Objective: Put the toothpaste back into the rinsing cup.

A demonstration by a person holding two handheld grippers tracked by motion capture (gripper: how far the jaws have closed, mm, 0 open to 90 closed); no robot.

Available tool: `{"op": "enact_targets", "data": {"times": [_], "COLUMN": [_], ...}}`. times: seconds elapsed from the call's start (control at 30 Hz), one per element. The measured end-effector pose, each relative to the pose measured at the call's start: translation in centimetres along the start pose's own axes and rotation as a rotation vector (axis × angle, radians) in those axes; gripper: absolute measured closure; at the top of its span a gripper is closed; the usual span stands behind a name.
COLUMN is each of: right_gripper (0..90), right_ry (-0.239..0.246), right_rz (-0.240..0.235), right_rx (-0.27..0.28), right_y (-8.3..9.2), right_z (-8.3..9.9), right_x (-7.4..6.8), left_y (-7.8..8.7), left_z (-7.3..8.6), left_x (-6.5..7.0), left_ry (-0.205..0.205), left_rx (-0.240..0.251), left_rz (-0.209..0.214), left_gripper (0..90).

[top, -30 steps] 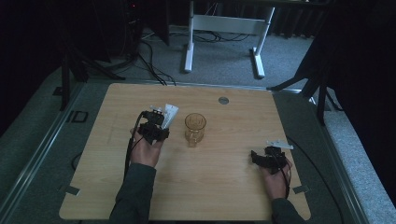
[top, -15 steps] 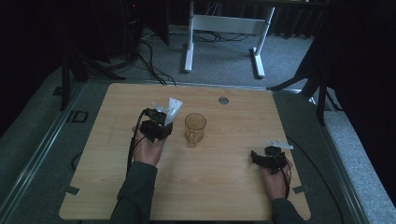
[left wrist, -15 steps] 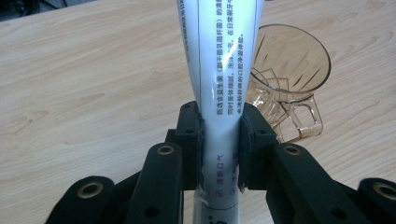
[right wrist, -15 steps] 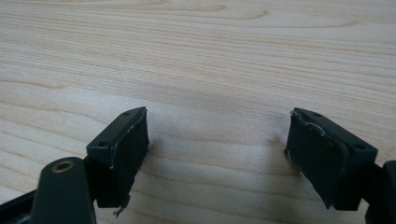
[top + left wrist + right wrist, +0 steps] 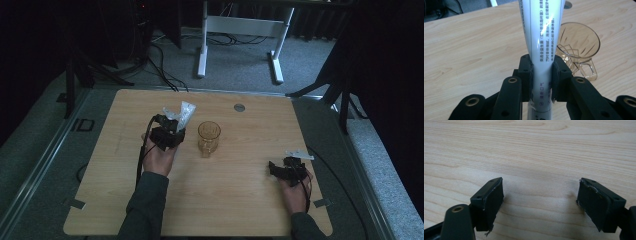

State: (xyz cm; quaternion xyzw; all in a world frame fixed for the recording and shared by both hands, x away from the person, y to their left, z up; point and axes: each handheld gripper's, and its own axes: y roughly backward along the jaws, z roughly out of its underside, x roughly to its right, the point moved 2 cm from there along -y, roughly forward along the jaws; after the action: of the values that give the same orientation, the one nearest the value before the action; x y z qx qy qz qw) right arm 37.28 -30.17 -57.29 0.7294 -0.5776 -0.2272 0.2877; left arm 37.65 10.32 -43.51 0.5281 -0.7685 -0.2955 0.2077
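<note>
Glossy white tube (image 5: 543, 45) beside faceted glass mug (image 5: 579, 47)

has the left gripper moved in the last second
Yes. The left gripper, shut on the tube, has edged toward the mug, which has stayed put.

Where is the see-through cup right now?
In the high view the clear glass mug stands near the table's middle, just right of the left claw, which holds a white tube.

table (image 5: 240, 200): wooden | grommet (image 5: 239, 107): far edge | white stand (image 5: 240, 25): behind table
</note>
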Motion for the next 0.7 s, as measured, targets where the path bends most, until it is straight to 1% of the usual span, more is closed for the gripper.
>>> {"op": "enact_targets", "data": {"times": [0.13, 0.2, 0.33, 0.7], "right_gripper": [20.7, 20.7, 20.8, 20.7], "right_ry": [0.0, 0.0, 0.0, -0.001], "right_rz": [0.0, 0.0, 0.0, 0.0], "right_rx": [0.0, 0.0, 0.0, 0.0], "right_y": [0.0, 0.0, 0.0, 0.0], "right_z": [0.0, 0.0, 0.0, 0.0], "right_x": [0.0, 0.0, 0.0, 0.0], "left_y": [0.0, 0.0, 0.0, 0.1], "left_z": [-0.2, -0.3, -0.6, -1.2], "left_x": [0.0, -0.1, -0.1, -0.2], "left_ry": [-0.006, -0.003, 0.003, 0.008], "left_rx": [0.012, 0.021, 0.045, 0.104], "left_rz": [0.005, 0.006, 0.023, 0.008], "left_gripper": [73.2, 73.2, 73.2, 73.2]}}
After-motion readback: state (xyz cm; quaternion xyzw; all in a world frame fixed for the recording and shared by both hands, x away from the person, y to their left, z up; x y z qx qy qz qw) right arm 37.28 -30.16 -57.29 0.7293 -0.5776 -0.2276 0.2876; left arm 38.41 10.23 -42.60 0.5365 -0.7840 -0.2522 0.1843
